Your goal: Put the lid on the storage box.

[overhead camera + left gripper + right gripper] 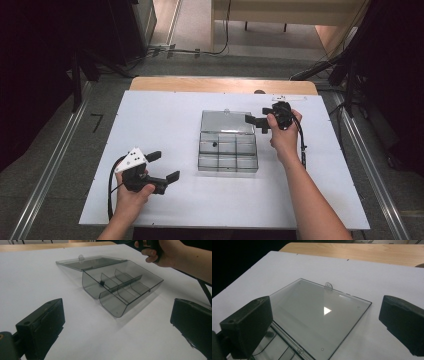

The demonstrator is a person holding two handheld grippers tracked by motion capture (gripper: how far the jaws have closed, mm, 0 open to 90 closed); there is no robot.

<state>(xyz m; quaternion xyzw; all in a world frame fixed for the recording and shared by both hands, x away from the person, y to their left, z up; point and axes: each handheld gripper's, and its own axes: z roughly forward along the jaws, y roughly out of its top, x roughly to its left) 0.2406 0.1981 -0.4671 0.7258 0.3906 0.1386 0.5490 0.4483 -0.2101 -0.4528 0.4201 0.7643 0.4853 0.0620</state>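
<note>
A smoky clear plastic compartment box [227, 156] sits mid-table with its lid [227, 121] swung back flat on the far side. A small black piece [214, 144] lies in one far-left compartment. My left gripper [164, 166] rests on the table left of the box, open and empty, aimed at the box [125, 290] and its lid [92, 262]. My right gripper [254, 124] is open at the lid's right edge. Its jaws stand wide over the lid [317, 315], whose small latch tab [328, 285] points away. Nothing is between them.
The white table top [160, 115] has bare room around the box. A wooden strip [220, 84] runs along its far edge. Floor rails and dark stands flank the table. The right hand [165, 255] shows beyond the box.
</note>
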